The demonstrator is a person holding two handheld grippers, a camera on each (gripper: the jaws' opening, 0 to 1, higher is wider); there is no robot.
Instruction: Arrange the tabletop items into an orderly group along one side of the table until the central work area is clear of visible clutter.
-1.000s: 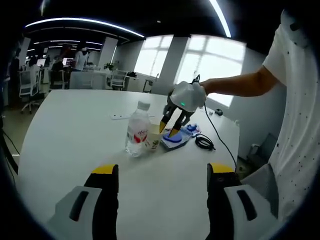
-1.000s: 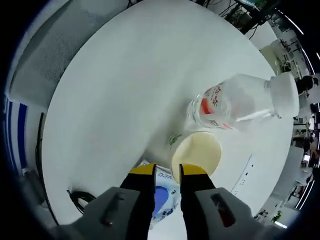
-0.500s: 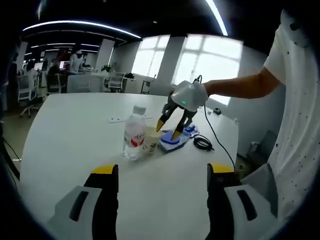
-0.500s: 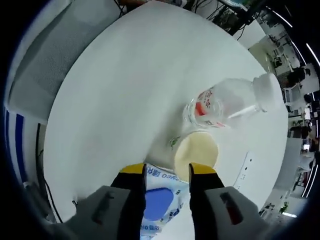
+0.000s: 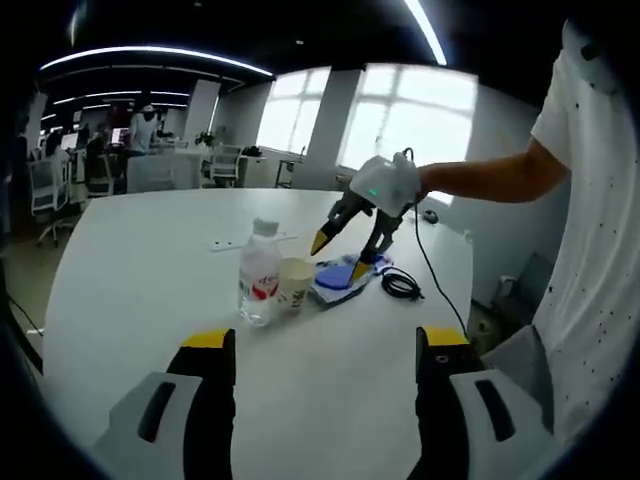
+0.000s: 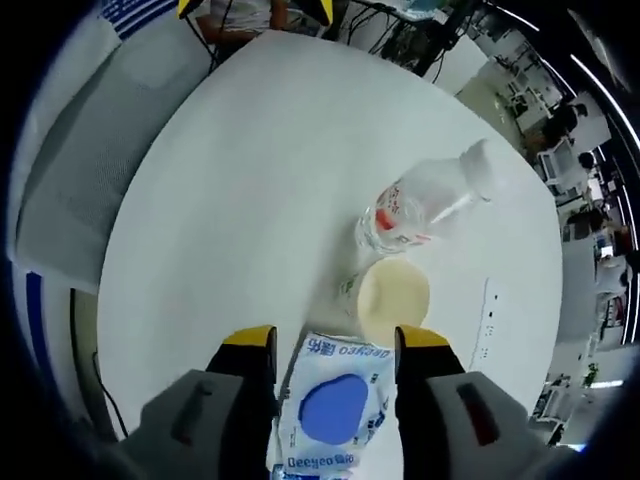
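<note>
Tongs on the right (image 6: pixel 335 340) have spread wider than half a second ago, their yellow tips now apart on either side of the blue-and-white wipes pack (image 6: pixel 330 415) with nothing held between them. In the left gripper view the right tongs (image 5: pixel 345 255) hang above that pack (image 5: pixel 340 278), and the arm behind them has lifted slightly since the earlier frames.

The left tongs (image 5: pixel 325 345) stand wide open at 6 o'clock of their own view, well back from the group and unchanged in gap.

The water bottle (image 5: pixel 260 283) stands upright, with the paper cup (image 5: pixel 296 285) touching or just beside it at its 3 o'clock; the pack lies just beyond the cup, and a coiled black cable (image 5: pixel 400 285) lies near the pack at 3 o'clock. In the right gripper view the cup (image 6: pixel 393 298) sits at 12 o'clock of the pack and the bottle (image 6: pixel 425 200) past it at 1 o'clock. A white power strip (image 5: pixel 240 242) lies farther back, at 11 o'clock of the bottle.

The white surface (image 5: pixel 130 290) is open between the left tongs and the group, and broadly bare toward 9 o'clock. Its near edge curves just under the left tongs; the far rim in the right gripper view (image 6: pixel 250 150) runs from 9 to 12 o'clock, with bare room up to it
</note>
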